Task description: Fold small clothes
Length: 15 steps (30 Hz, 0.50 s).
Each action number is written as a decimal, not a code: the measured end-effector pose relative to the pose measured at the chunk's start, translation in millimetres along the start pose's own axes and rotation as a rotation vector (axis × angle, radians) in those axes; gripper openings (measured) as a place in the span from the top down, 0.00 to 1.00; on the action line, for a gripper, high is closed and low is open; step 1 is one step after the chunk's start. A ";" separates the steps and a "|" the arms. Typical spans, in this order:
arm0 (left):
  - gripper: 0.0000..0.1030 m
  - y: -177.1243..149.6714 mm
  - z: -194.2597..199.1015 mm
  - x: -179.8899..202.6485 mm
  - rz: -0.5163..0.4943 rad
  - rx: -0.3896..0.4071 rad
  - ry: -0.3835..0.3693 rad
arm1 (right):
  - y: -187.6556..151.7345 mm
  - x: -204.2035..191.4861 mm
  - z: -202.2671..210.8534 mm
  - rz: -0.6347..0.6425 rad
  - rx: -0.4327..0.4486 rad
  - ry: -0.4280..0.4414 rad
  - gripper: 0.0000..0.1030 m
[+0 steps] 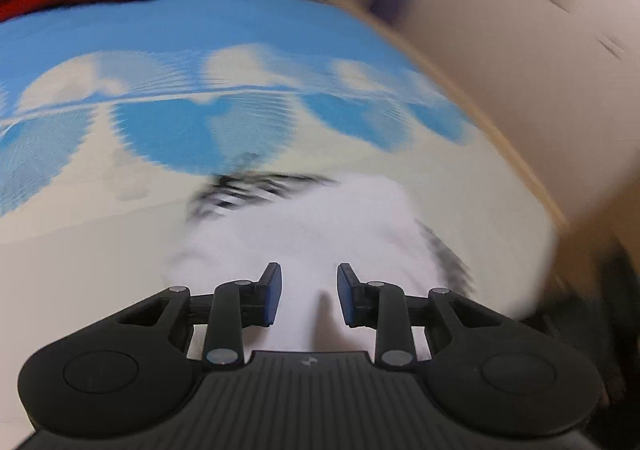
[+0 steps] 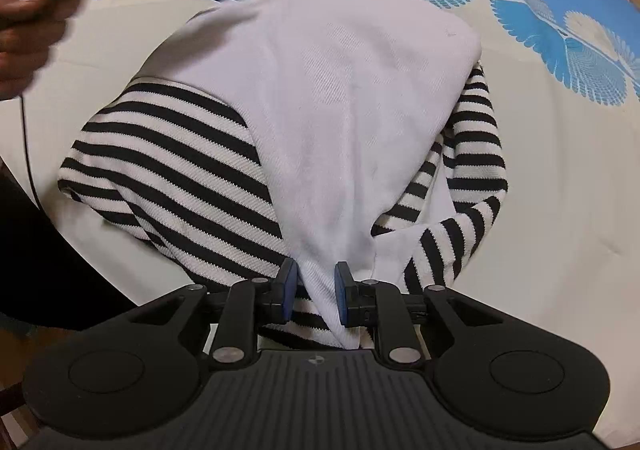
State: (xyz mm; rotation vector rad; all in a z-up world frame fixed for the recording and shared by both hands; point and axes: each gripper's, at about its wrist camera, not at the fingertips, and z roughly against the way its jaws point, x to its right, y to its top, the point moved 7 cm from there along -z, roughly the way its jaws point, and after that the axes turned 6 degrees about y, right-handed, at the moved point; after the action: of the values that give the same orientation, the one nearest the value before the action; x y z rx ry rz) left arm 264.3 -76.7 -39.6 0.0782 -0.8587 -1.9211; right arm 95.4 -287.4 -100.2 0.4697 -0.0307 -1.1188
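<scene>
Right gripper (image 2: 316,292): nearest the lens, pointing steeply down, its blue pads standing a little apart with a narrow tongue of white cloth running between them; whether the pads press the cloth cannot be told for sure, though the fabric looks pinched to their width.
Garment (image 2: 320,122): small top with a white body and black-and-white striped sleeves, lying on the tablecloth (image 2: 580,210), which is cream with a blue fan-patterned border.
Long axis: runs away from the right gripper, from the gathered white end at its pads up to the far white edge near the border.
Striped sleeves: one spreads out to the left of the white panel, the other lies tucked along its right side.
Left gripper (image 1: 309,292): at the garment's far end, tilted downward, jaws parted with white cloth under and ahead of them, nothing visibly clamped; its view is blurred.
Left hand (image 2: 28,30): at the top left of the right view, wrapped round the left gripper's handle.
Nearer hand: right one is on the near end, left one on the far end.
Next move, as judged: bringing one end over towards the other along that axis.
</scene>
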 end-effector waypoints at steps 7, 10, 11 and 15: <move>0.67 -72.6 -7.7 37.5 -0.462 -0.110 0.074 | 8.4 -0.6 -6.2 0.000 -0.017 -0.007 0.80; 0.67 -62.8 15.0 27.8 -0.321 -0.089 0.012 | 12.7 3.6 1.7 -0.055 0.003 0.012 0.80; 0.67 -65.9 22.4 27.9 -0.325 -0.083 -0.029 | 15.7 7.6 7.2 -0.101 0.034 0.033 0.80; 0.65 -106.5 1.0 26.2 -0.479 -0.246 0.014 | 13.5 23.4 7.5 -0.189 0.032 0.022 0.80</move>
State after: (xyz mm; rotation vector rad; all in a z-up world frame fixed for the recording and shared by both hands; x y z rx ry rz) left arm 169.5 -69.8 -94.2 0.1599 -0.6224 -2.4579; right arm 115.5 -305.7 -93.2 0.5216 0.0152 -1.3004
